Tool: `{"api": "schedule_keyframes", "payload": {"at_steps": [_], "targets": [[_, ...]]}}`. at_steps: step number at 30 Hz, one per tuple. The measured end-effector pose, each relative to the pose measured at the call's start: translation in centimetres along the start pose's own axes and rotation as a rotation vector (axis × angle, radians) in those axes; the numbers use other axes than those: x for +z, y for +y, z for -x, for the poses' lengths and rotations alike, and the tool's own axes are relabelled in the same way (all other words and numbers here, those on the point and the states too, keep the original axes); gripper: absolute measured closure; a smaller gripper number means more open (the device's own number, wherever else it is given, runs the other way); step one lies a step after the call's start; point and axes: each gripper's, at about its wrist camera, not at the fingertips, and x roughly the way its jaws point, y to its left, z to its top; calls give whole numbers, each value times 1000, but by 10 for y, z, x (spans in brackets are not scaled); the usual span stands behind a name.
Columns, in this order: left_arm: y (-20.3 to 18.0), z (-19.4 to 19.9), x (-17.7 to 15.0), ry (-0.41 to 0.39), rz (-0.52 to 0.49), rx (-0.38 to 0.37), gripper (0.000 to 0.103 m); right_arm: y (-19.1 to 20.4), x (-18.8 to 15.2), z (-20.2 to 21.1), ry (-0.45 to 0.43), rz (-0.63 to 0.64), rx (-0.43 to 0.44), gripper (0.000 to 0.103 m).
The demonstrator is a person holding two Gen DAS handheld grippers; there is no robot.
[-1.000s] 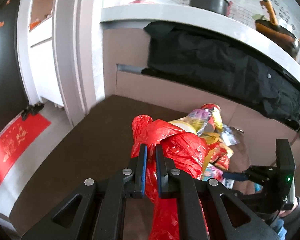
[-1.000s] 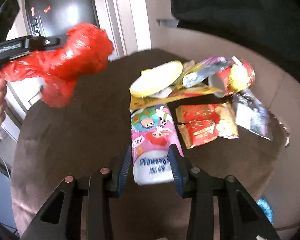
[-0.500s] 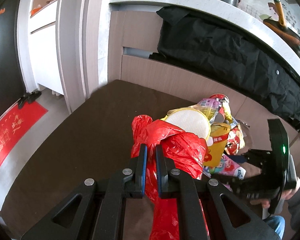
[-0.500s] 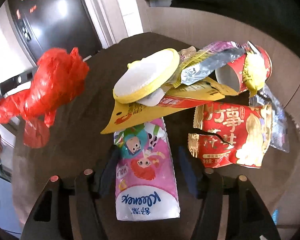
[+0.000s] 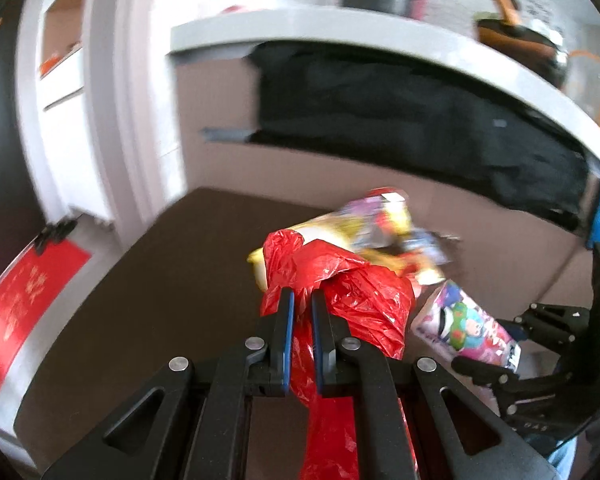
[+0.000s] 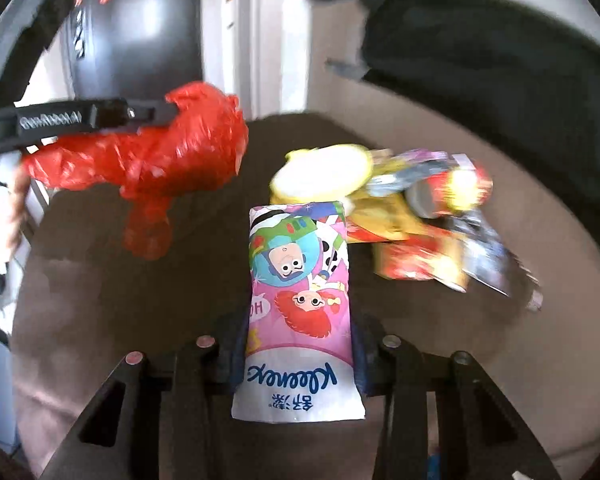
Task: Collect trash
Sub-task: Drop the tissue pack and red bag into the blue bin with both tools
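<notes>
My left gripper (image 5: 301, 304) is shut on a crumpled red plastic bag (image 5: 356, 304) and holds it above the brown table (image 5: 148, 288); the bag also shows in the right wrist view (image 6: 148, 160). My right gripper (image 6: 298, 344) is shut on a pink Kleenex tissue pack (image 6: 300, 304) with cartoon figures, lifted off the table; the pack shows to the right of the bag in the left wrist view (image 5: 464, 328). A heap of trash (image 6: 416, 216) lies behind it: a yellow-rimmed lid (image 6: 324, 170), a red cup, red and yellow wrappers.
A black cloth (image 5: 420, 120) hangs from the white counter (image 5: 340, 28) behind the table. Pots stand on the counter. A dark fridge door (image 6: 136, 28) is at the left. A red mat (image 5: 24, 300) lies on the floor.
My right gripper closed on the tissue pack and raised it from the table toward the red bag. My left gripper kept hold of the bag and shifted slightly.
</notes>
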Motion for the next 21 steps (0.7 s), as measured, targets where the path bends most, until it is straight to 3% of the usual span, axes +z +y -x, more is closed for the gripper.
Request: {"api": "schedule_keyframes", "payload": {"at_steps": [6,11,15,21], "targets": [[-115,-3,12,16,-63,-204,95,-74,-42,94,-104,-191,-197,66],[-219,-47,-6,124,-89,-360,95,-145,-98,128,-76,-382,-295,65],[-280,-95,-34,214,-139,-380,95,-187,-143,117,-23,-508,-333,65],[-302,-171,-65,381,-74,-363,95,-237,-199,68,75,-696,-262,65]]}}
